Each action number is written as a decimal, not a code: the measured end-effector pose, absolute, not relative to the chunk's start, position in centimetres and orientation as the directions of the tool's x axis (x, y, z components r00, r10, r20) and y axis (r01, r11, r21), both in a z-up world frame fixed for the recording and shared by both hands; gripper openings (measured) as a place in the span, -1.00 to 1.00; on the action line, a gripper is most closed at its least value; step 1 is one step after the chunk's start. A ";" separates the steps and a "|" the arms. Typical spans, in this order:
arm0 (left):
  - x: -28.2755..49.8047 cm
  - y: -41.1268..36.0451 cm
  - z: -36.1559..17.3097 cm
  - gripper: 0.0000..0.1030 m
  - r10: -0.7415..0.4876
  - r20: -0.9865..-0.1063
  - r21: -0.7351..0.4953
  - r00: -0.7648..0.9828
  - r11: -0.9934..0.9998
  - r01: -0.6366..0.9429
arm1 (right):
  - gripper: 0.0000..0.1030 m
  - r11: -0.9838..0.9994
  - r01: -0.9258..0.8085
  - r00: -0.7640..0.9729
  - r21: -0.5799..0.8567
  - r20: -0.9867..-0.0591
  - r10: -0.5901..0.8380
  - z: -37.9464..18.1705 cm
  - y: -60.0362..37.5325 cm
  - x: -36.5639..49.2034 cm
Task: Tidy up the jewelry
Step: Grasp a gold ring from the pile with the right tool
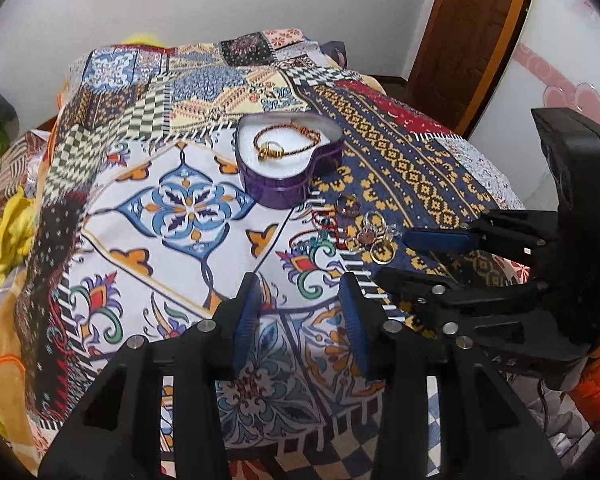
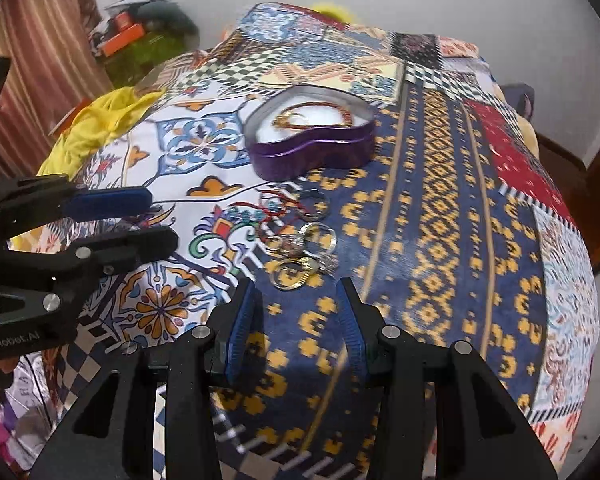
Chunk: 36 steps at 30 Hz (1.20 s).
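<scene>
Patterned bedspread (image 2: 440, 208), rings (image 2: 300, 240) beyond empty jaws

Only readable text: white print "enRobot.AI", first letter cut off by frame edge, on black body of left gripper (image 2: 156, 216) in right wrist view; faint letters on right gripper (image 1: 396, 256) body in left wrist view, illegible.

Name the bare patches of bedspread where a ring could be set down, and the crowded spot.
Free: the white floral panel left of the purple heart tin, and the blue-and-yellow band right of the loose jewelry pile. Crowded: just below the tin, where rings and bangles cluster.
</scene>
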<state>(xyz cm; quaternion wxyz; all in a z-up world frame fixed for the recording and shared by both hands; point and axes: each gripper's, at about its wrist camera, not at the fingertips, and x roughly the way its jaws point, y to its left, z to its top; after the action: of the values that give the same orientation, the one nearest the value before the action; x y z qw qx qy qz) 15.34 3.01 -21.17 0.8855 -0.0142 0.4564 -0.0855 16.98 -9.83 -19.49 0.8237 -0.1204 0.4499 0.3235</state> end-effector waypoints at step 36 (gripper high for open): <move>19.9 -2.1 -22.5 -0.51 -0.242 -0.803 -0.147 0.545 0.966 0.213 | -0.55 0.844 -0.515 0.494 0.150 -0.753 0.435 -17.6 -16.4 19.1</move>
<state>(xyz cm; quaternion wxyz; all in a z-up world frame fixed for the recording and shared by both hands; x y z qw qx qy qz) 19.94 -2.07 -22.51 0.8788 -0.0159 0.4591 -0.1294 19.05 -16.41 -17.64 0.8630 -0.0475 0.4211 0.2751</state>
